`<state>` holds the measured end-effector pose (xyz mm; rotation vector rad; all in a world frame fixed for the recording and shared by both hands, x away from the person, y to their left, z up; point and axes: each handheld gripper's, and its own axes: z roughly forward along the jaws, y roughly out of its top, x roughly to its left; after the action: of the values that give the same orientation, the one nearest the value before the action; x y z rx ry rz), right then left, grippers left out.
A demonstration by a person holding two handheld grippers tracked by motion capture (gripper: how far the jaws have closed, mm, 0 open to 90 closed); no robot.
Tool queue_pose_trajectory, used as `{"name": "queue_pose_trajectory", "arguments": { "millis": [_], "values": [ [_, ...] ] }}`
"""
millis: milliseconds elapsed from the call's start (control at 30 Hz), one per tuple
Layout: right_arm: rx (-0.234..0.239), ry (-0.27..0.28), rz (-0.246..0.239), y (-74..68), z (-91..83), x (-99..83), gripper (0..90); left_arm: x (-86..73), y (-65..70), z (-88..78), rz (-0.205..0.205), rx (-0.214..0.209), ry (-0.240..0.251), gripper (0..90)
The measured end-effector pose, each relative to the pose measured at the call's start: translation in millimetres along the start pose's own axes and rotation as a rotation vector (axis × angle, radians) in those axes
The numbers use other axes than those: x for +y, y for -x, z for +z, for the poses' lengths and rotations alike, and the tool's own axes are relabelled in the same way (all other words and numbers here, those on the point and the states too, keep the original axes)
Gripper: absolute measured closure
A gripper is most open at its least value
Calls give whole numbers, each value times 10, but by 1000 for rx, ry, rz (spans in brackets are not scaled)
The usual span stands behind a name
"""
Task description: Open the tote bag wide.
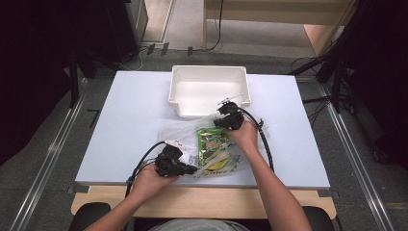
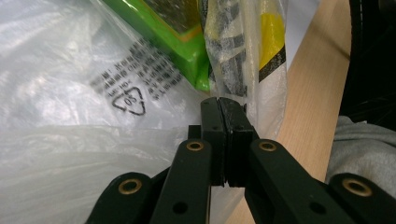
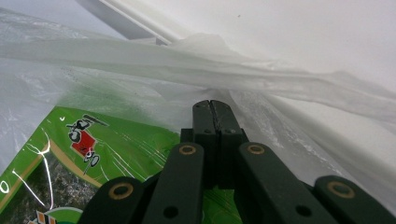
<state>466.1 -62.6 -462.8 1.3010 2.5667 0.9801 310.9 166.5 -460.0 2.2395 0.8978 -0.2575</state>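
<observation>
A clear plastic bag (image 1: 180, 132) lies on the white table (image 1: 130, 110), holding a green snack packet (image 1: 213, 142) and a yellow and black packet (image 1: 219, 164). My left gripper (image 1: 192, 169) is at the bag's near edge, jaws shut on the film. In the left gripper view the gripper (image 2: 219, 100) pinches the bag (image 2: 70, 84) just below the green packet (image 2: 173, 42) and the yellow packet (image 2: 271, 32). My right gripper (image 1: 220, 121) is at the bag's far end. Its jaws (image 3: 211, 103) are shut on the film (image 3: 187, 65) above the green packet (image 3: 107, 144).
An empty white bin (image 1: 209, 71) stands just beyond the bag at the table's far middle; its rim (image 3: 121, 18) is close to the right gripper. A wooden ledge (image 1: 202, 197) runs along the table's near edge, close beside the left gripper.
</observation>
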Motion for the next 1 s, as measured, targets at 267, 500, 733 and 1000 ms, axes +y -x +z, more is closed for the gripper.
{"name": "queue_pose_trajectory", "arguments": {
  "millis": [267, 500, 733, 1000],
  "values": [
    [-19, 13, 10, -11, 11, 4, 900, -80, 69, 35, 39, 13, -27, 900],
    [-25, 10, 3, -17, 13, 11, 900, -162, 140, 17, 43, -9, -50, 900],
    [-33, 8, 14, -18, 16, 23, 900, -271, 150, 28, 37, -19, -91, 900],
    [-45, 34, 37, -32, 26, 2, 900, -331, 110, -25, 35, -17, -107, 900]
  ]
}}
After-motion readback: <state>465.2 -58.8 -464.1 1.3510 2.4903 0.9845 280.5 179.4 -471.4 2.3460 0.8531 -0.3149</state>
